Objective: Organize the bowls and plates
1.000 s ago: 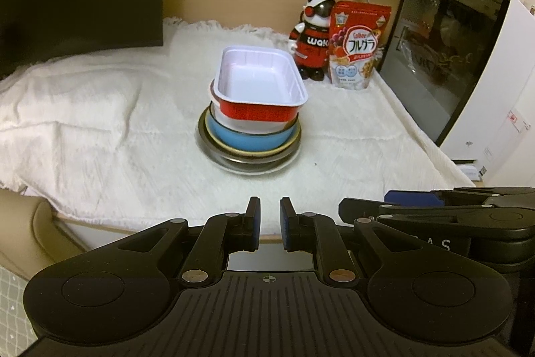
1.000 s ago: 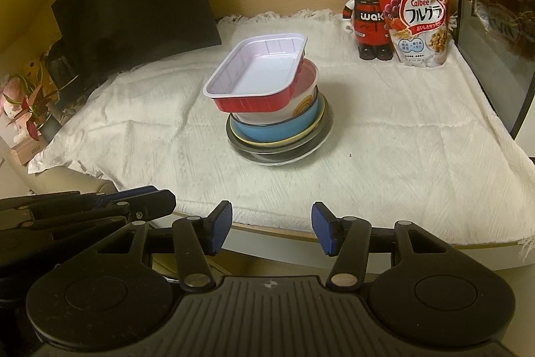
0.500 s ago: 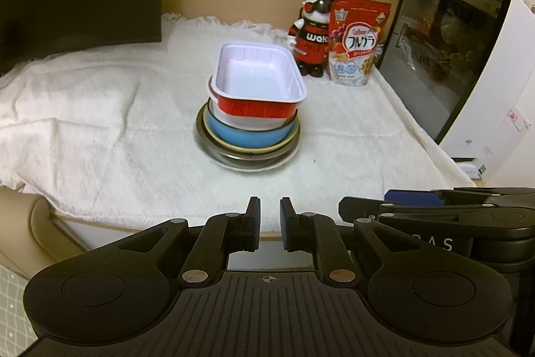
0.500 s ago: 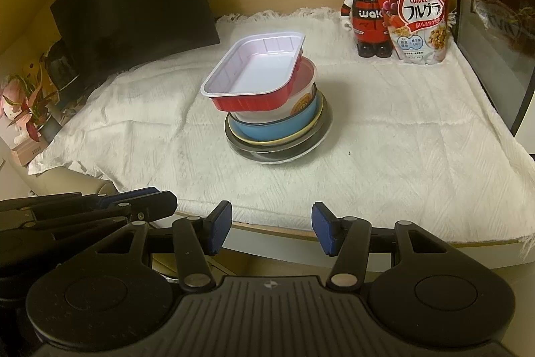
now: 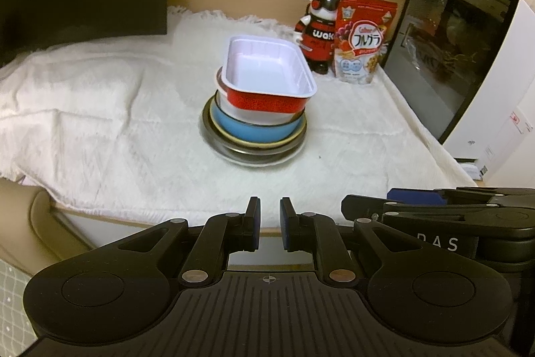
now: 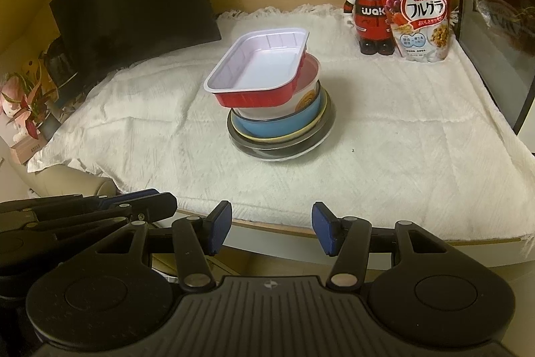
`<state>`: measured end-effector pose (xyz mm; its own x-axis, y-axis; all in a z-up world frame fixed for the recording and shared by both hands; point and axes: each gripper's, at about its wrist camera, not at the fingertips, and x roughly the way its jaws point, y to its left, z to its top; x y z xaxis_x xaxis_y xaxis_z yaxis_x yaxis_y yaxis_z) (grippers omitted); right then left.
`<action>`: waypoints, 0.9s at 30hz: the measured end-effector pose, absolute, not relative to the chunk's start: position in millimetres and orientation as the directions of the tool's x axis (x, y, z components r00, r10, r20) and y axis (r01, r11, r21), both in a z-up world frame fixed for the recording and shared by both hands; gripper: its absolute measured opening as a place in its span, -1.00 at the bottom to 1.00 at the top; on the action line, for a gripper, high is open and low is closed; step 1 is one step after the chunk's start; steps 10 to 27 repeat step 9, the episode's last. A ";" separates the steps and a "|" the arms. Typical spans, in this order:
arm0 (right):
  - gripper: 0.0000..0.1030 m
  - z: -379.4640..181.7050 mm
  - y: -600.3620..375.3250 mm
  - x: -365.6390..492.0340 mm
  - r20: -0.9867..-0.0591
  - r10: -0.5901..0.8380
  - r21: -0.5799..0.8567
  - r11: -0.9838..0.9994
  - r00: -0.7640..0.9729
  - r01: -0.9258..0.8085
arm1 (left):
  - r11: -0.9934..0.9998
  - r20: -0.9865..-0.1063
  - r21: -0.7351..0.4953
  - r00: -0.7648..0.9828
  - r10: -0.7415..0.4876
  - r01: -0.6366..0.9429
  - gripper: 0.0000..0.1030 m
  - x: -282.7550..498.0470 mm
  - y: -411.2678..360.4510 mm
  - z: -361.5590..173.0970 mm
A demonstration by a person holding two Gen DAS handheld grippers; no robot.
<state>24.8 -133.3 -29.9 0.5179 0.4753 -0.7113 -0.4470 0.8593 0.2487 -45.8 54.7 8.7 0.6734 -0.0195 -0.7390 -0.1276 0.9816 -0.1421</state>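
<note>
On the cloth-covered table (image 5: 100, 129), a red rectangular tray (image 5: 267, 82) topped the stacked bowls (image 5: 254, 126), well apart from both hand-held grippers: left (image 5: 268, 216) nearly closed and empty, right (image 6: 271, 226) spread wide.

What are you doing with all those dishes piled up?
Someone is tidying plates and bowls with two hand-held grippers. The dishes sit in one stack on the white cloth: a red tray on top, leaning off-center, over a white bowl, a blue bowl and plates. Neither gripper holds anything. The left gripper has its fingers nearly together, the right gripper is open, and both are back at the table's near edge.
</note>
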 end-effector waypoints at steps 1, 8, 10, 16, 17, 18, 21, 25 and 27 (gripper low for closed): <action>0.04 -29.7 -131.7 24.4 -0.711 0.474 0.247 0.859 0.519 -0.448 | 0.981 -0.739 -0.144 0.673 -0.020 -0.129 -0.71 -45.7 56.5 8.1; 0.04 -28.0 -119.3 27.7 -0.715 0.466 0.227 0.860 0.522 -0.457 | 0.977 -0.747 -0.161 0.664 -0.027 -0.141 -0.71 -44.6 74.0 2.2; 0.04 -27.5 -116.0 28.6 -0.715 0.465 0.222 0.859 0.522 -0.462 | 0.974 -0.758 -0.159 0.652 -0.016 -0.160 -0.71 -43.7 80.4 0.6; 0.04 -27.5 -116.0 28.6 -0.715 0.465 0.222 0.859 0.522 -0.462 | 0.974 -0.758 -0.159 0.652 -0.016 -0.160 -0.71 -43.7 80.4 0.6; 0.04 -27.5 -116.0 28.6 -0.715 0.465 0.222 0.859 0.522 -0.462 | 0.974 -0.758 -0.159 0.652 -0.016 -0.160 -0.71 -43.7 80.4 0.6; 0.04 -27.5 -116.0 28.6 -0.715 0.465 0.222 0.859 0.522 -0.462 | 0.974 -0.758 -0.159 0.652 -0.016 -0.160 -0.71 -43.7 80.4 0.6; 0.04 -27.5 -116.0 28.6 -0.715 0.465 0.222 0.859 0.522 -0.462 | 0.974 -0.758 -0.159 0.652 -0.016 -0.160 -0.71 -43.7 80.4 0.6; 0.04 -27.5 -116.0 28.6 -0.715 0.465 0.222 0.859 0.522 -0.462 | 0.974 -0.758 -0.159 0.652 -0.016 -0.160 -0.71 -43.7 80.4 0.6; 0.04 -27.5 -116.0 28.6 -0.715 0.465 0.222 0.859 0.522 -0.462 | 0.974 -0.758 -0.159 0.652 -0.016 -0.160 -0.71 -43.7 80.4 0.6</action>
